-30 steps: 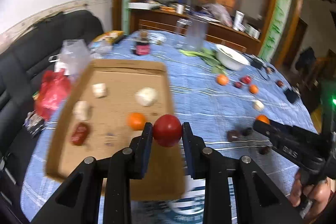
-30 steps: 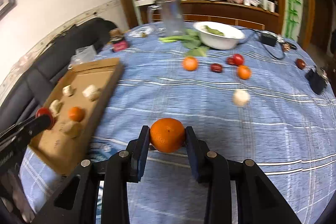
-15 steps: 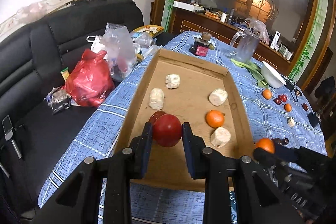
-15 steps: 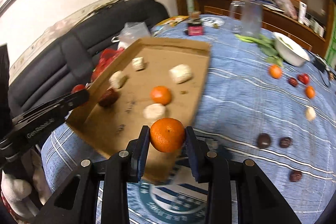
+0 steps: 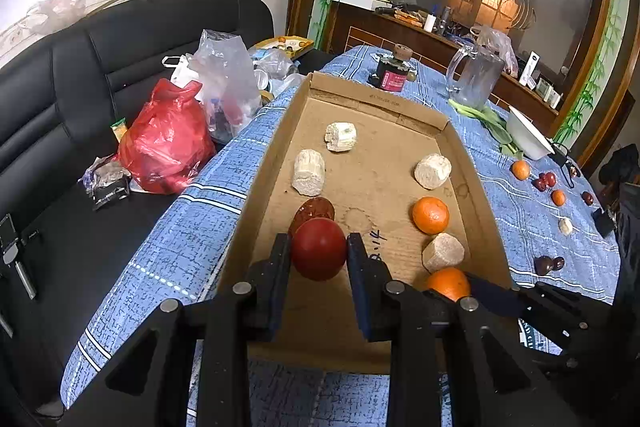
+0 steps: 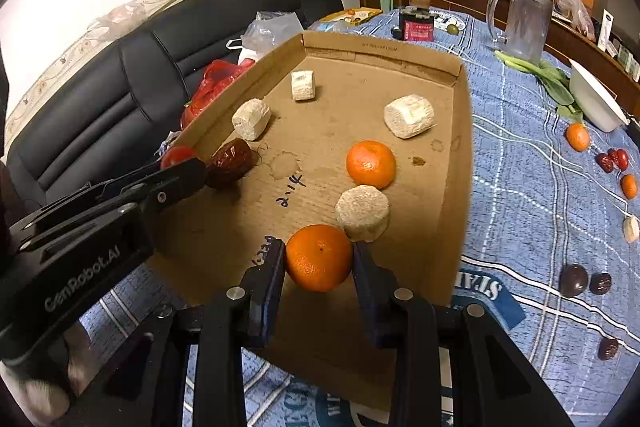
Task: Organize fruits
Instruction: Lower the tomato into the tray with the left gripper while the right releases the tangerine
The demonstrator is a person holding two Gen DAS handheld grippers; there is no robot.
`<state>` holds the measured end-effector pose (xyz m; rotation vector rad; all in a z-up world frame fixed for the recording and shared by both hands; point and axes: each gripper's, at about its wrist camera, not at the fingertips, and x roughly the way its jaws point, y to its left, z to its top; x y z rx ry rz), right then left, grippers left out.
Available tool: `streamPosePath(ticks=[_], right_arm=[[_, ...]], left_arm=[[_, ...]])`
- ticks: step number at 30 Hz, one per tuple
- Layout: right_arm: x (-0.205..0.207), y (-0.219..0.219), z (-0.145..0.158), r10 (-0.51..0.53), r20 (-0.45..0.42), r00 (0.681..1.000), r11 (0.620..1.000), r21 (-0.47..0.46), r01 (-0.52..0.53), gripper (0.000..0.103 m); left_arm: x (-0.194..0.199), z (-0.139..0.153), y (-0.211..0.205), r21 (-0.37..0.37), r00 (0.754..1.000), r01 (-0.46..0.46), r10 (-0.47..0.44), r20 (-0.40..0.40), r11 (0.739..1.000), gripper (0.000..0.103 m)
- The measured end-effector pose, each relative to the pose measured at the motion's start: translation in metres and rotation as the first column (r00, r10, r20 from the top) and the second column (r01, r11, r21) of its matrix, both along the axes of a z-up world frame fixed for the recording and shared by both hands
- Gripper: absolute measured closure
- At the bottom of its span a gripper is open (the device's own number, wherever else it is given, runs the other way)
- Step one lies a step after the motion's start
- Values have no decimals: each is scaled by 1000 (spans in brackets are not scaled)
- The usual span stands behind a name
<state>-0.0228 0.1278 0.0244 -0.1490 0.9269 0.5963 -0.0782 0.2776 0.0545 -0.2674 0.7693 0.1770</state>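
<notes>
Risk: my left gripper (image 5: 319,255) clamps a tomato (image 5: 319,249), probably; my right gripper (image 6: 319,259) clamps a tangerine (image 6: 319,257); release above the cardboard tray (image 6: 452,163) lets both roll.

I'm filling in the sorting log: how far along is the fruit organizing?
Partly done. The cardboard tray already holds one tangerine, a red date and four pale chunks. In hand: the left gripper carries a tomato, the right gripper a second tangerine, both over the tray. Several fruits remain on the blue tablecloth.
</notes>
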Motion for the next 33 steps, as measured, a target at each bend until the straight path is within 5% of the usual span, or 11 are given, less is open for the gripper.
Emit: streamPosePath(ticks=[9, 12, 20, 33], right_arm=[[-6, 10, -6, 18, 10, 1000, 999, -27, -18, 65], [-9, 8, -4, 14, 21, 1000, 1000, -24, -14, 65], [-17, -4, 3, -6, 55, 998, 1000, -9, 7, 60], [-15, -24, -1, -51, -41, 998, 998, 41, 53, 51]], left_arm=[[-4, 5, 4, -18, 1000, -8, 8, 12, 1000, 74], [-7, 11, 4, -13, 999, -14, 14, 29, 1000, 58], [-22, 34, -8, 40, 996, -31, 28, 89, 999, 50], [-39, 53, -18, 71, 991, -48, 38, 131, 996, 47]])
